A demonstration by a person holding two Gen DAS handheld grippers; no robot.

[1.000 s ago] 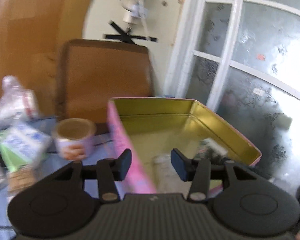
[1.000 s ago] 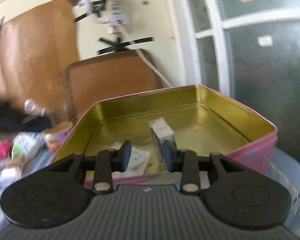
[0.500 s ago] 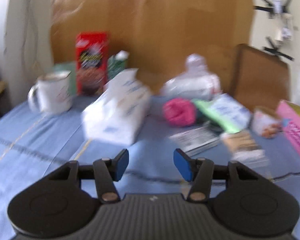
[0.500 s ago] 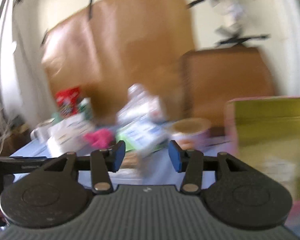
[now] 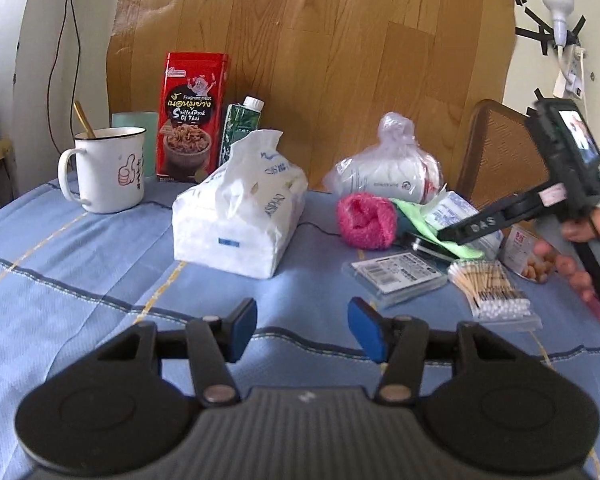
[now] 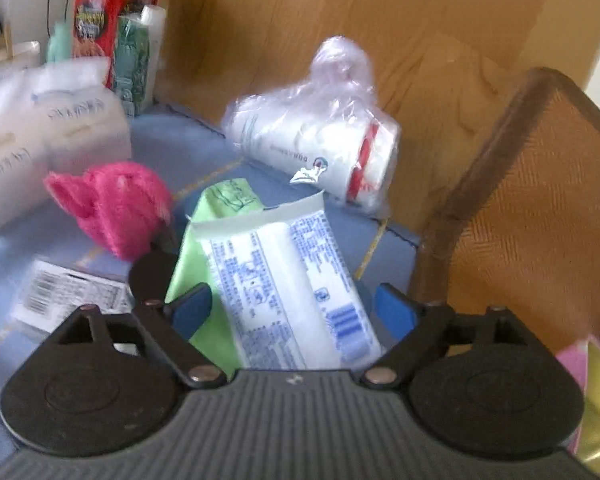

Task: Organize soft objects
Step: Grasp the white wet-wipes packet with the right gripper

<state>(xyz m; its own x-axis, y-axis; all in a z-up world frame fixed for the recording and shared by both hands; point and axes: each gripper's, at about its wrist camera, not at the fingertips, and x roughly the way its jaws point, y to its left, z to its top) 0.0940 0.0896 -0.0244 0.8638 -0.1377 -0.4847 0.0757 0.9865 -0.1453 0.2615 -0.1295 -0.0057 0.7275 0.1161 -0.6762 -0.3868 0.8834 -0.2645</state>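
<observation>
Both grippers have swung away from the pink tin to the blue tablecloth [image 5: 100, 264]. The right gripper [image 6: 292, 312], jaws just widened, straddles the white tissue pack [image 6: 284, 280]; the left gripper [image 5: 302, 330] hovers spread, empty.

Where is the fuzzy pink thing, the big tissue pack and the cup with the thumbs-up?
fuzzy pink thing [image 5: 366, 220], left wrist view, middle of its fluffy front.
big tissue pack [image 5: 236, 216], left wrist view, its white front side.
cup [image 5: 108, 172], left wrist view, its white side wall.

bare blue tablecloth [image 5: 100, 280] ahead, tissue pack [image 5: 240, 216] beyond blocking
</observation>
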